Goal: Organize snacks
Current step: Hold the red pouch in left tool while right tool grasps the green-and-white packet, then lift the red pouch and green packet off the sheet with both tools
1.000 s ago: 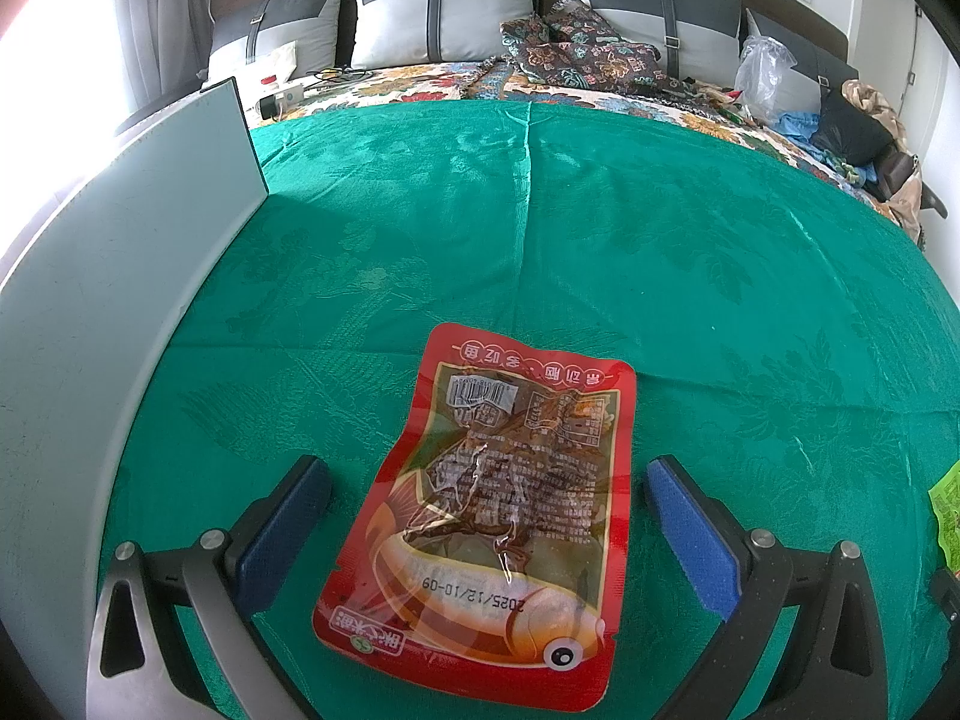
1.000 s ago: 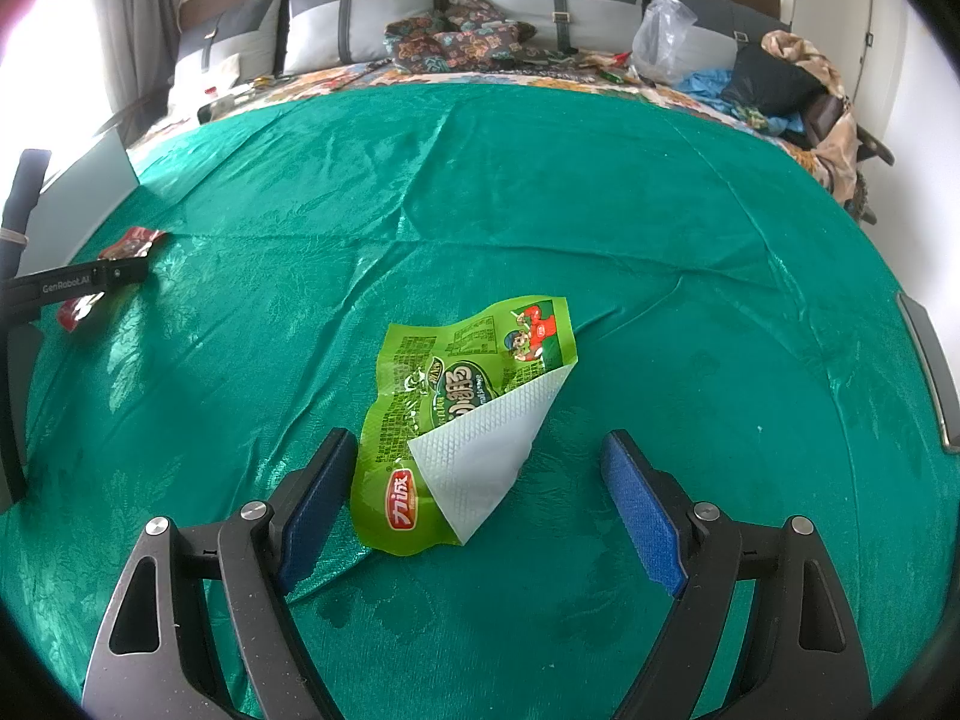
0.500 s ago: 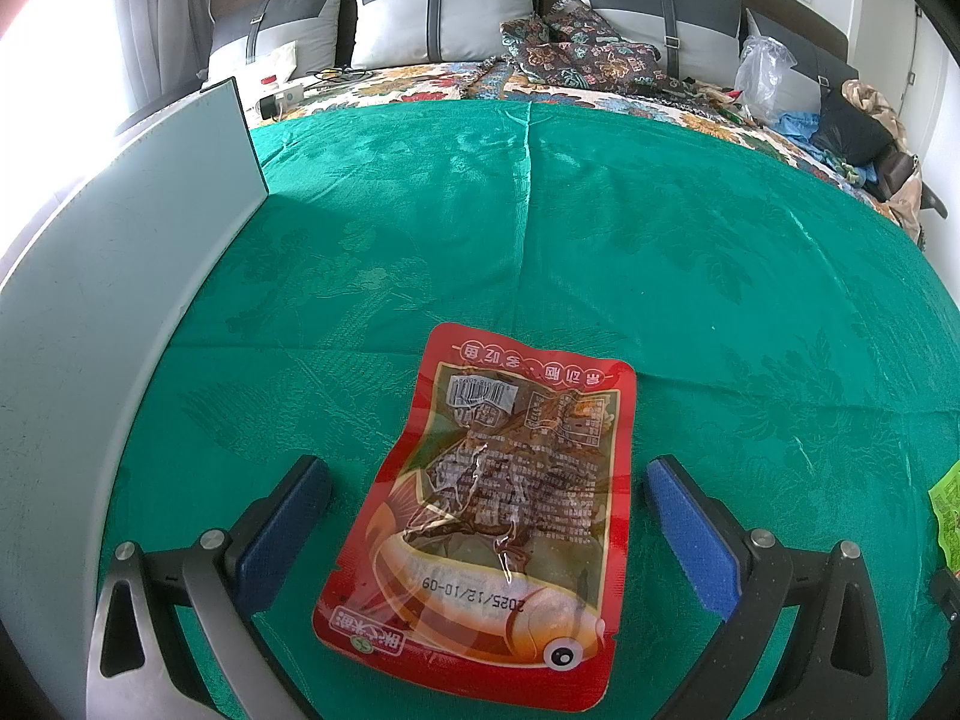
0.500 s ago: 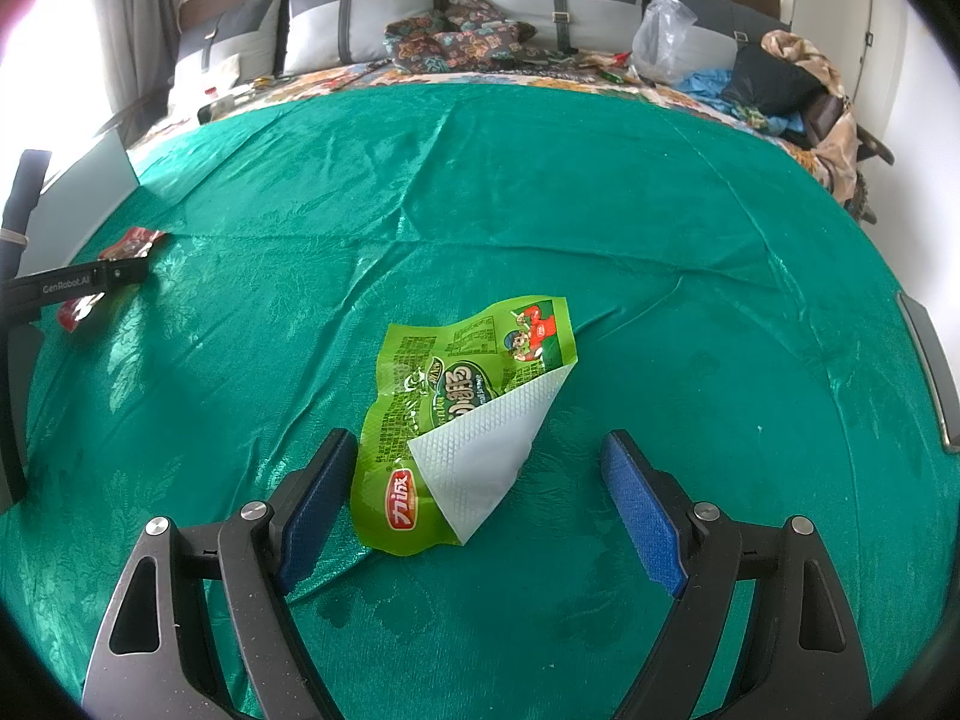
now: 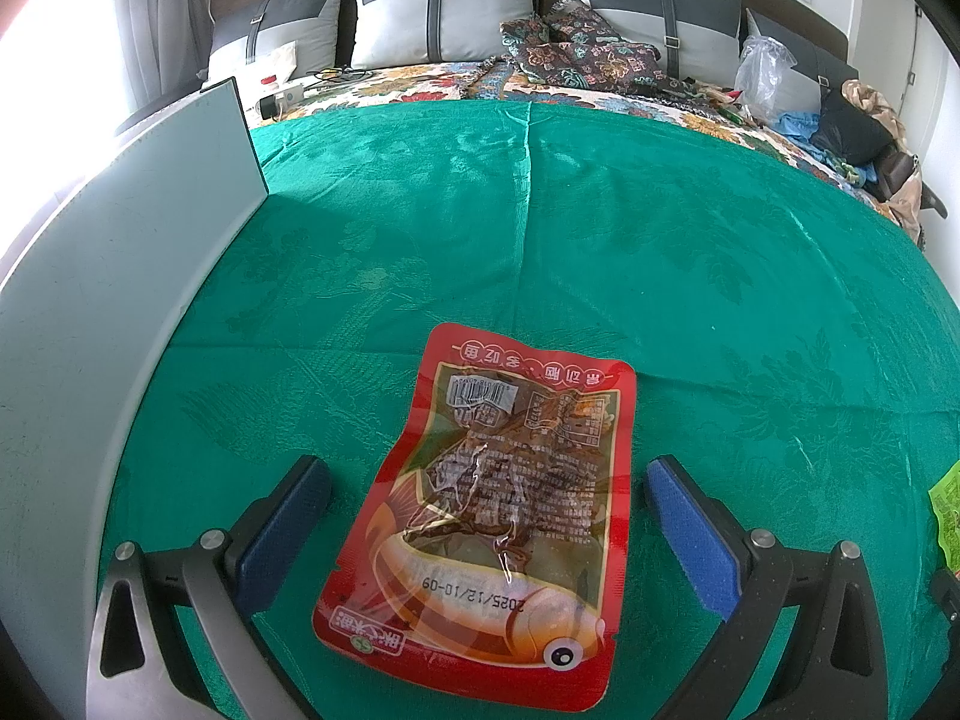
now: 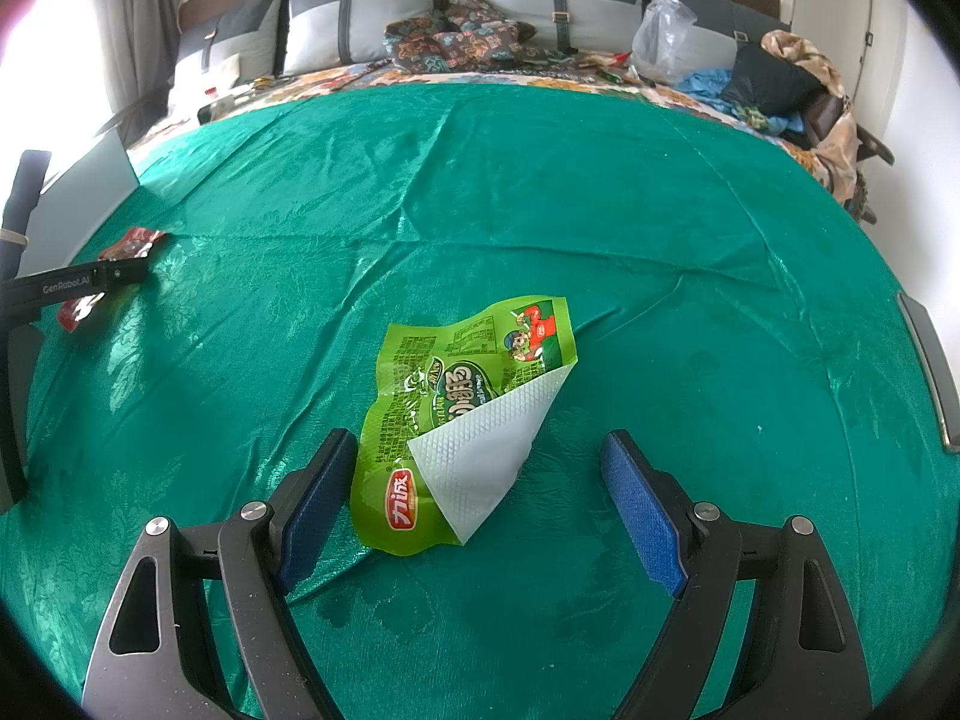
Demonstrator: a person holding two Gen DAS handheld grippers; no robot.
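A red snack packet (image 5: 498,504) with a fish picture lies flat on the green cloth, between the fingers of my left gripper (image 5: 489,480), which is open and not touching it. A green snack packet (image 6: 456,414) with one corner folded over, white side up, lies between the fingers of my right gripper (image 6: 480,459), which is open. Its left pad (image 6: 318,492) is close beside the packet's edge. The red packet (image 6: 129,243) and the left gripper's arm (image 6: 66,288) show at the far left of the right wrist view. The green packet's edge (image 5: 948,510) shows at the right of the left wrist view.
A pale grey-green panel (image 5: 120,276) stands upright along the left side of the cloth. Behind the green cloth (image 5: 600,228) is a bed with grey pillows (image 5: 444,6), a patterned cloth, a clear plastic bag (image 6: 663,30) and dark clothes. A grey edge (image 6: 930,372) is at the far right.
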